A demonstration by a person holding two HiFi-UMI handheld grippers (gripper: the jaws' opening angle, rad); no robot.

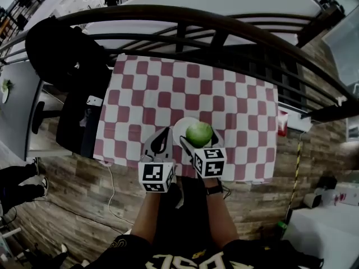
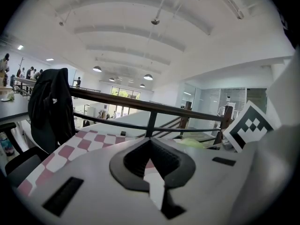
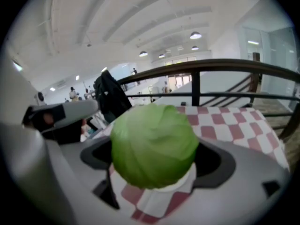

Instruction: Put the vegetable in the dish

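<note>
A round green cabbage (image 1: 199,133) is clamped between the jaws of my right gripper (image 1: 200,141), which is shut on it. It hangs just over the small white dish (image 1: 180,129) on the red-and-white checked tablecloth (image 1: 168,88); whether it touches the dish I cannot tell. In the right gripper view the cabbage (image 3: 153,144) fills the gap of the right gripper (image 3: 154,161), with the dish's white rim (image 3: 177,184) showing below it. My left gripper (image 1: 163,139) sits just left of the dish, shut and empty; its tips meet in the left gripper view (image 2: 150,142).
A dark railing (image 1: 224,26) curves behind the table. A black jacket (image 1: 61,55) hangs over a chair at the table's left end. The table's near edge (image 1: 185,175) lies under both grippers, with wooden floor (image 1: 84,195) below.
</note>
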